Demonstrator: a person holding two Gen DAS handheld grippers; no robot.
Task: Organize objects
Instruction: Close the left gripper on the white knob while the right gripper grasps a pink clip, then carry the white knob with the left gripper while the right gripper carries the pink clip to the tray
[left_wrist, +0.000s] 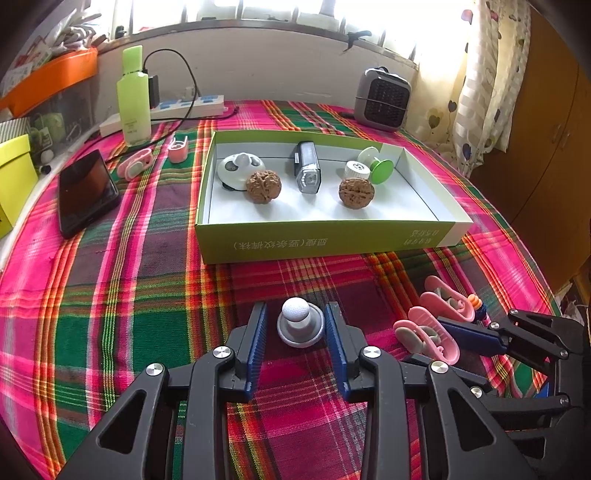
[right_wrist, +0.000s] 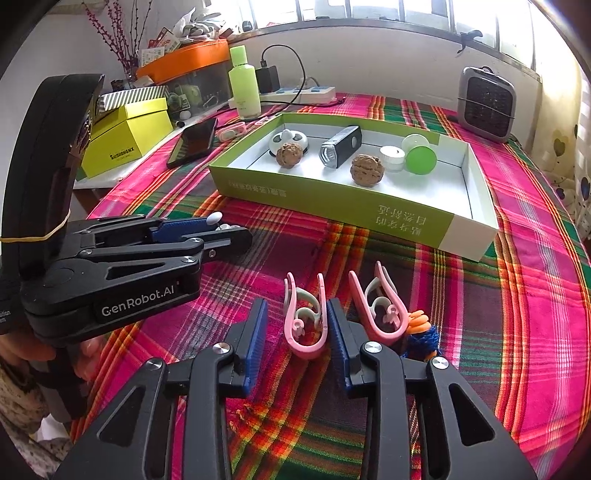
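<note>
A small white knob on a grey round base (left_wrist: 300, 325) stands on the plaid cloth between the blue pads of my left gripper (left_wrist: 297, 330). A gap shows on its left side, so the jaws are open. In the right wrist view the left gripper (right_wrist: 225, 227) sits low at the left. A pink clothes clip (right_wrist: 306, 325) lies between the pads of my right gripper (right_wrist: 297, 332), against the right pad only. A second pink clip (right_wrist: 376, 306) lies just right of it. The green open box (left_wrist: 325, 240) beyond holds two walnuts (left_wrist: 263, 186), a bike light (left_wrist: 307, 171) and a green spool (left_wrist: 380, 168).
An orange and blue toy (right_wrist: 421, 332) lies beside the right finger. A black phone (left_wrist: 86, 192), a green bottle (left_wrist: 133, 99), a power strip (left_wrist: 188, 105) and two more pink clips (left_wrist: 135, 164) lie at the back left. A grey heater (left_wrist: 382, 98) stands at the back right.
</note>
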